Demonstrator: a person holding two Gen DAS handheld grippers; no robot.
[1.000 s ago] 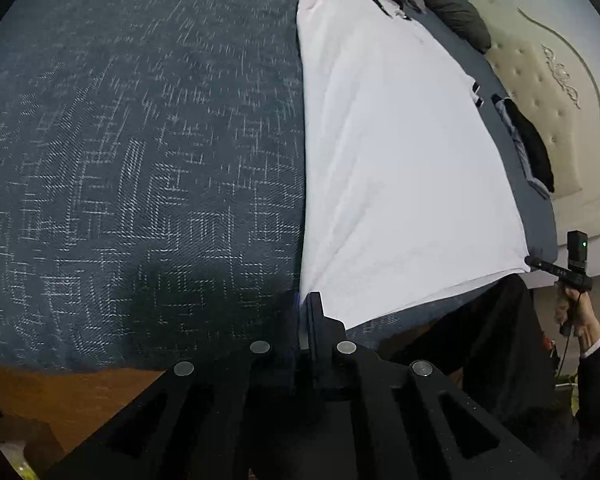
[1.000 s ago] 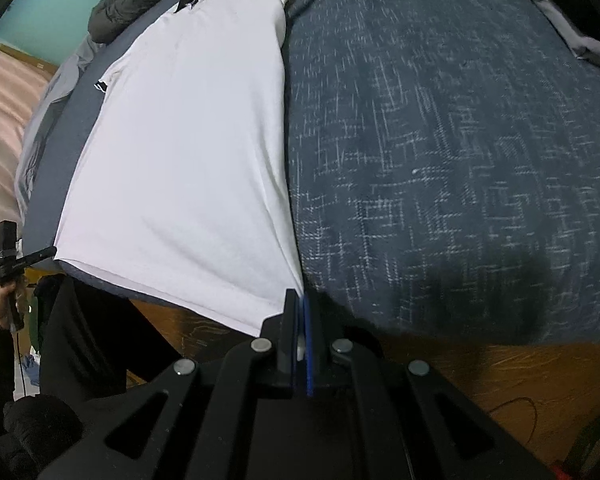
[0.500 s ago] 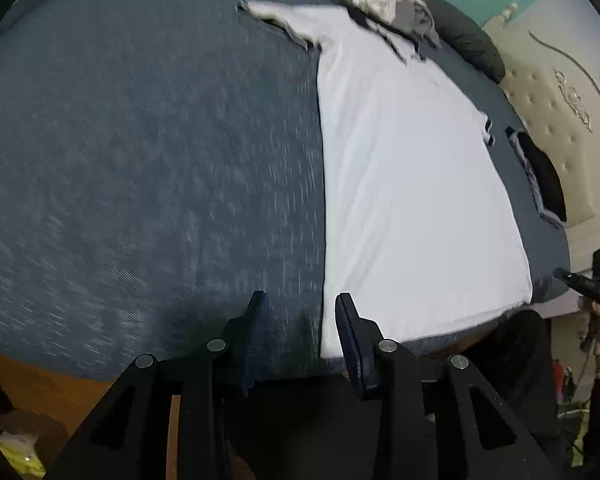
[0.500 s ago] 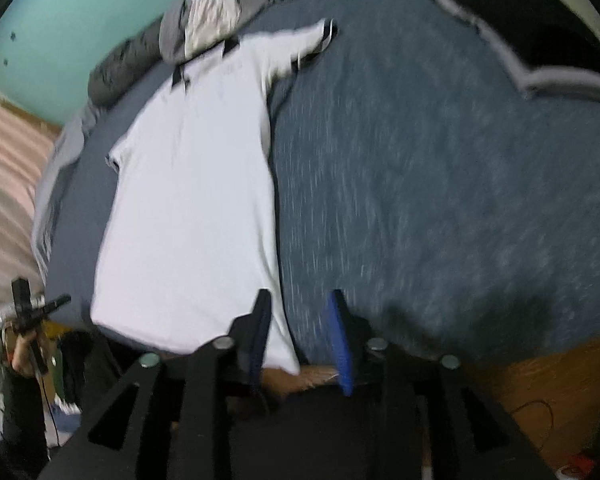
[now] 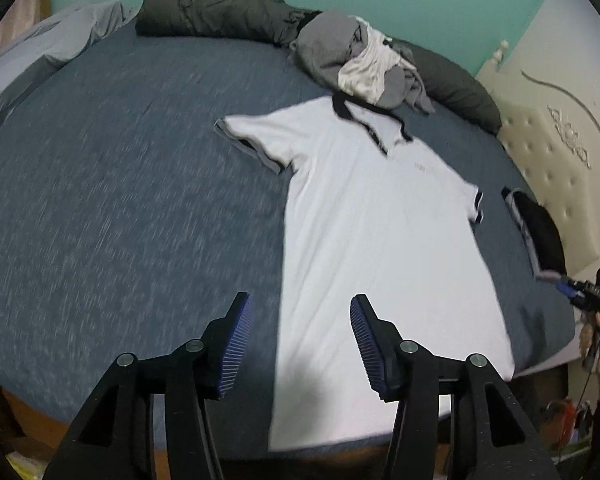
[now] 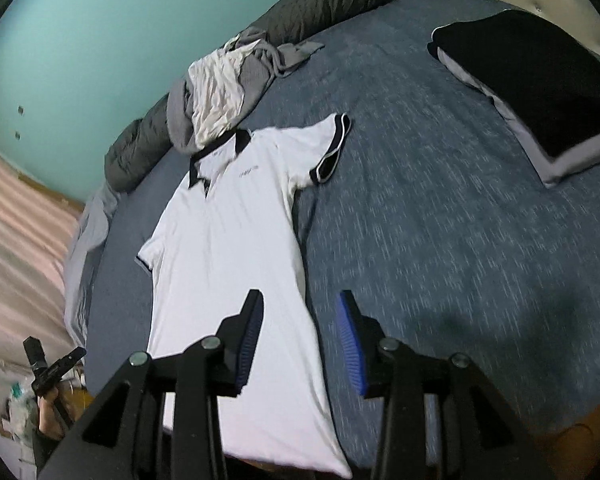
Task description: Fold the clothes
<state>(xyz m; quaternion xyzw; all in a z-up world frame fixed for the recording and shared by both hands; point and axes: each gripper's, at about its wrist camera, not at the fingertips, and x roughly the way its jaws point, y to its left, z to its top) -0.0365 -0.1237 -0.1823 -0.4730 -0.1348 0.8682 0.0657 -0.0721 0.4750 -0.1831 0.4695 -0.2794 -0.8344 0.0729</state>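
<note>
Both hand-held grippers released hem, raised | white polo shirt flat, smooth

Blurred by motion: bedspread weave. Unreadable: chest print on polo shirt. Hidden at six o'clock: shirt hem behind gripper bodies.

Right gripper jaws apart above white polo shirt flat on blue bed.
</note>
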